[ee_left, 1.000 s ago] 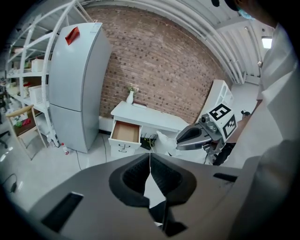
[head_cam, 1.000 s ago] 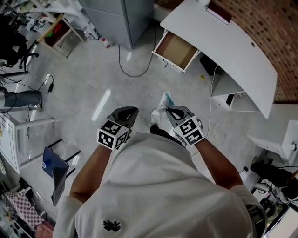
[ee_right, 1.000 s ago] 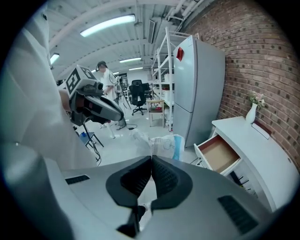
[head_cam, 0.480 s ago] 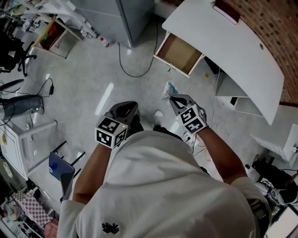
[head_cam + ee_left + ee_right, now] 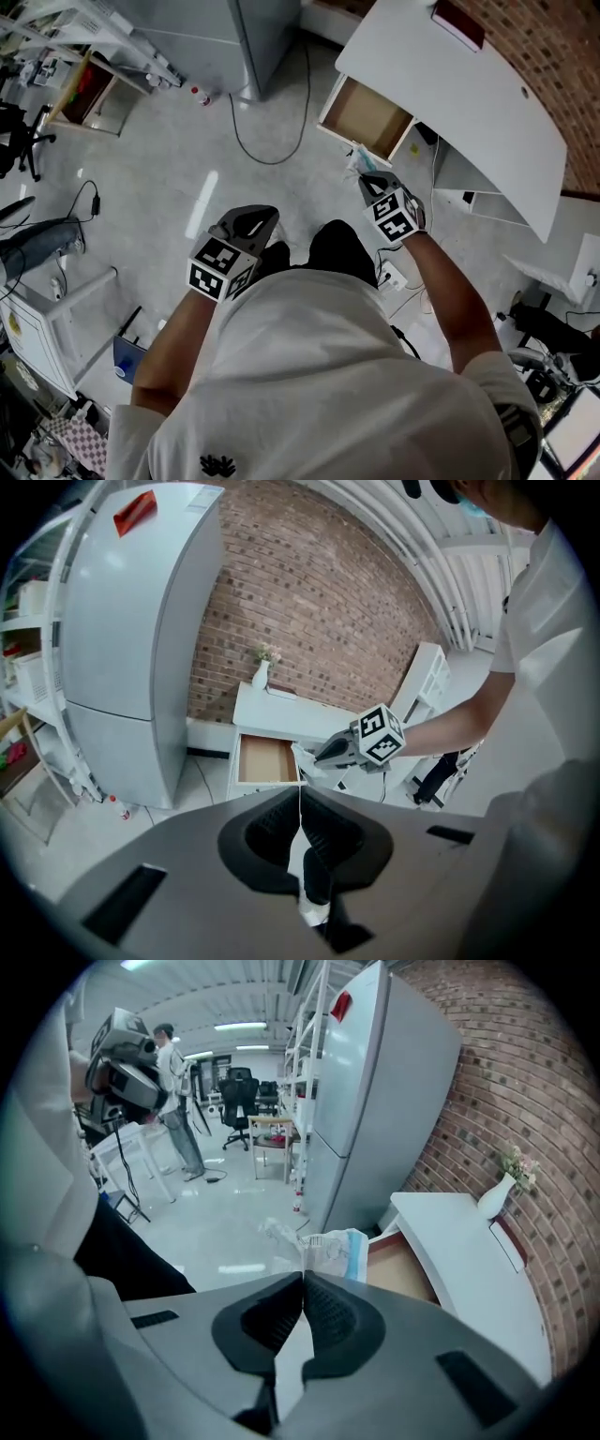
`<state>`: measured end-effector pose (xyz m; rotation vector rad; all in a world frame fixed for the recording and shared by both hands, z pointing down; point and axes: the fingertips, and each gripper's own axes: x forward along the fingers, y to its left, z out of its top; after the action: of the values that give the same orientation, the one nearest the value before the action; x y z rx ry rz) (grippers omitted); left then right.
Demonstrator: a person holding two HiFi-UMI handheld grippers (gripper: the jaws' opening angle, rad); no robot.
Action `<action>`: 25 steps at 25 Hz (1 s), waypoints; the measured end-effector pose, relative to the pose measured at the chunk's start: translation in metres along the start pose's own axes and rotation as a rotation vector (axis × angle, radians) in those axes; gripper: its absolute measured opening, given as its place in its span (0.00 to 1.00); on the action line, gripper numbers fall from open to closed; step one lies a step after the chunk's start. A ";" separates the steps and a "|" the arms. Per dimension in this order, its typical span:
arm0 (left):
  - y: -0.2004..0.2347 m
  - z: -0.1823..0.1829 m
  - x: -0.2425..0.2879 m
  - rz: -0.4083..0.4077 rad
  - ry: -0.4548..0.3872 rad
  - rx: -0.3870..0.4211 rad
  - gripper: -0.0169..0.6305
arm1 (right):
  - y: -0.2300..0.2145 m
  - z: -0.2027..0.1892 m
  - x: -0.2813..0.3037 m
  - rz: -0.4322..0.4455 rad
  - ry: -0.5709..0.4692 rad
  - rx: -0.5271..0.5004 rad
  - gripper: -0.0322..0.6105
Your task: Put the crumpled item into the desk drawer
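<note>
The crumpled item (image 5: 355,162), a white and light-blue wrapper, is pinched in my right gripper (image 5: 365,177), which is shut on it just short of the open drawer's front corner. In the right gripper view the wrapper (image 5: 325,1245) sticks out past the closed jaws, with the wooden drawer (image 5: 405,1275) right behind it. The drawer (image 5: 367,116) is pulled out of the white desk (image 5: 459,89) and looks empty. My left gripper (image 5: 247,225) hangs low on the left, shut with nothing in it. The left gripper view shows the drawer (image 5: 262,759) and the right gripper (image 5: 330,753) ahead.
A tall grey fridge (image 5: 131,639) stands left of the desk, and a black cable (image 5: 267,150) loops on the floor before it. A vase (image 5: 494,1195) and a dark red book (image 5: 457,23) rest on the desktop. A power strip (image 5: 394,277) lies near my feet.
I have stepped closer to the desk. My right gripper has carried the crumpled item forward and up to the drawer's front edge. The left gripper has stayed low and shut.
</note>
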<state>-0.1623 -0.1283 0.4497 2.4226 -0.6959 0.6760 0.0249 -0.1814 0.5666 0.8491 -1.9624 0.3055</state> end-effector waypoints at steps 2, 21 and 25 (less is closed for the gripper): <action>0.015 -0.003 0.004 -0.014 0.022 0.011 0.06 | -0.018 0.001 0.024 -0.020 0.031 -0.002 0.10; 0.092 0.069 0.129 0.115 0.089 -0.143 0.06 | -0.206 -0.044 0.257 0.033 0.238 -0.065 0.10; 0.104 0.076 0.161 0.116 0.088 -0.155 0.06 | -0.220 -0.057 0.302 0.049 0.258 -0.103 0.10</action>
<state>-0.0805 -0.3026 0.5234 2.2106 -0.8266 0.7421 0.1165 -0.4438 0.8226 0.6615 -1.7442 0.3235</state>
